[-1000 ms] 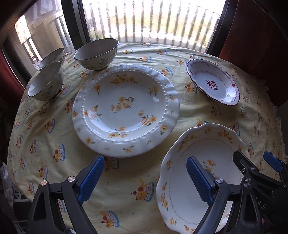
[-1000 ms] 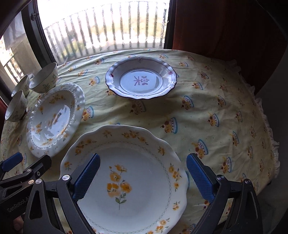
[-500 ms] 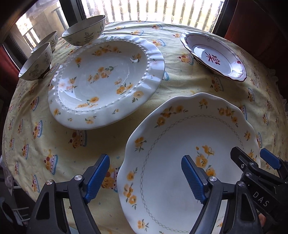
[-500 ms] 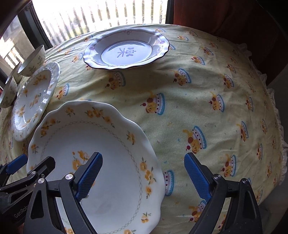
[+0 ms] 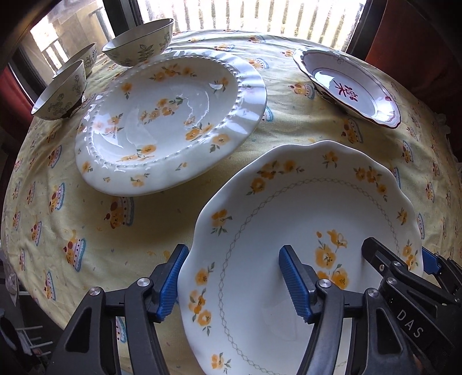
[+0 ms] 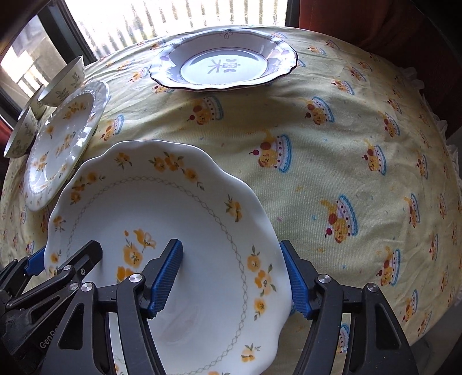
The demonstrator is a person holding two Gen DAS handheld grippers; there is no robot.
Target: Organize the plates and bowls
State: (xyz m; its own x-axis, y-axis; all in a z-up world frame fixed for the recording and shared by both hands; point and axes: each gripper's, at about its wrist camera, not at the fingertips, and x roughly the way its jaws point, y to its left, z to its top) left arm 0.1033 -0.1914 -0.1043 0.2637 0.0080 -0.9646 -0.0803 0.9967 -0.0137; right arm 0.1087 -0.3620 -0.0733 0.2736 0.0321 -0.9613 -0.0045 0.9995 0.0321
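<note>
A scalloped white plate with yellow flowers (image 5: 303,230) (image 6: 173,219) lies at the table's near edge. My left gripper (image 5: 234,282) is open and straddles its left rim, one finger outside, one over the plate. My right gripper (image 6: 234,277) is open and straddles its right rim the same way. A larger beaded flower plate (image 5: 170,121) (image 6: 63,138) lies behind to the left. A plate with a red character and dark rim (image 5: 349,86) (image 6: 225,60) sits at the far right. Three patterned bowls (image 5: 138,43) (image 6: 63,83) stand at the far left.
The round table wears a yellow cloth with cupcake prints (image 6: 332,144). A window with railings (image 5: 260,14) is behind it. A red curtain (image 6: 375,17) hangs at the right. The cloth's right half (image 6: 375,216) holds no dishes.
Both grippers have come down and forward onto the scalloped plate, and their jaws have narrowed around its left and right rims. The dishes have not moved.
</note>
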